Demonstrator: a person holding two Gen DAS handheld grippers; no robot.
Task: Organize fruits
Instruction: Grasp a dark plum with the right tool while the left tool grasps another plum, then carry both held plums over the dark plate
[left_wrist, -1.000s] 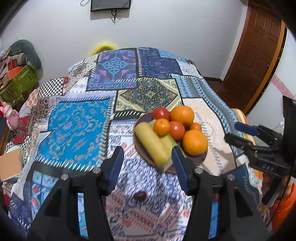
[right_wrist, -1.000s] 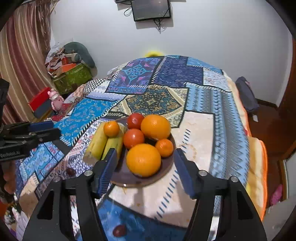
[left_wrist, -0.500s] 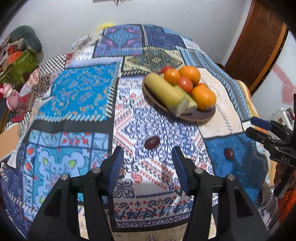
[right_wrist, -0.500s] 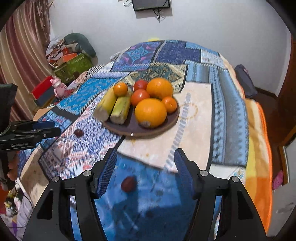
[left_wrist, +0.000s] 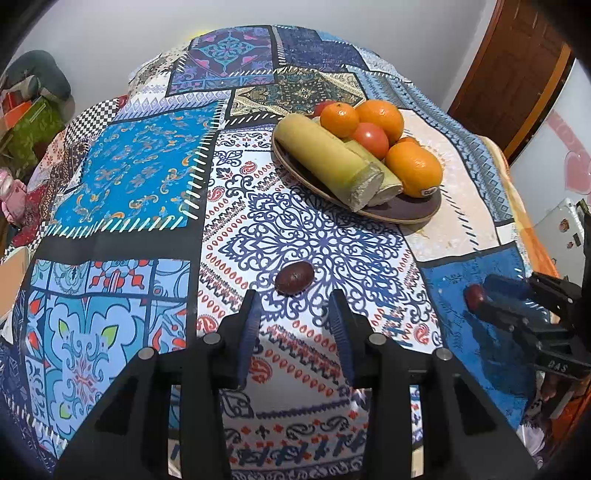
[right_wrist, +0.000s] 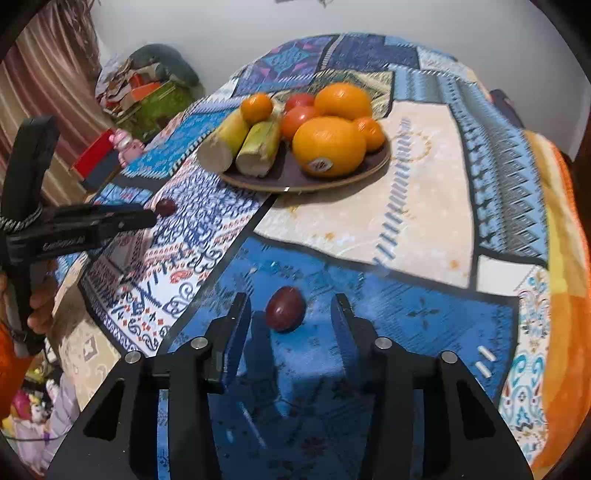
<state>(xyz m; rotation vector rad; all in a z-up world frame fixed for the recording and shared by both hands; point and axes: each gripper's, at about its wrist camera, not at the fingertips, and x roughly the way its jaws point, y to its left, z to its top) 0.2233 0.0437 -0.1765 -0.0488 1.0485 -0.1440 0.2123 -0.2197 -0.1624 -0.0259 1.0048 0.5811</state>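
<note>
We see left gripper (left_wrist: 293, 314) jaws narrowed, just been closing, nothing gripped; dark fruit (left_wrist: 294, 283) lies on bed quilt (left_wrist: 129, 177) just past tips. Right gripper (right_wrist: 290, 314) same: jaws closing in, second dark fruit (right_wrist: 285, 308) between them, untouched. Both near bed's front edge. Plate (right_wrist: 332, 177) of oranges mid-bed.

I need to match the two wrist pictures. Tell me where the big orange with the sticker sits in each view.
Left wrist view: the stickered orange is upper right, at the near right edge of the plate.
Right wrist view: the stickered orange is upper centre, at the front of the plate.
Shared landmark: the two cut yellow-green stalks beside it.
</note>
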